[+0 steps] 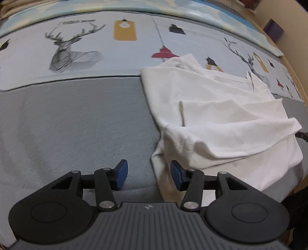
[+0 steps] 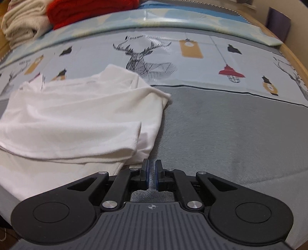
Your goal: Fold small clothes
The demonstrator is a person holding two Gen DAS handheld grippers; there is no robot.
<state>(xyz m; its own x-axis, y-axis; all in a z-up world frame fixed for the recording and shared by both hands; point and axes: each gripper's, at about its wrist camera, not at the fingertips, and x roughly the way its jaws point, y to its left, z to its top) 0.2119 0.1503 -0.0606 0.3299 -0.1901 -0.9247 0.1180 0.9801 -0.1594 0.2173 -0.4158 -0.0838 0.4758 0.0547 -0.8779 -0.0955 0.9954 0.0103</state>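
so i'm hovering over the bed with both grippers pointing down at the white t-shirt (image 1: 221,119), which is lying partly folded on the grey stretch of the bedspread (image 1: 77,125), its far end reaching onto the printed band with the deer head (image 1: 71,52) and the red lamp (image 1: 164,52). my left gripper (image 1: 149,176) is sitting with its blue pads (image 1: 122,174) well apart, and the near left corner of the shirt is lying right in the gap between them, but the pads aren't pressing on it. my right gripper (image 2: 152,176) is keeping its fingers pretty much together, just a thin slit between them, nothing caught in there; it's sitting just beside the shirt's near right corner, over bare grey fabric. a sleeve is folded across the top of the shirt in both views. at the far edge of the bed there's a red folded garment (image 2: 90,9) next to a cream one (image 2: 23,21).
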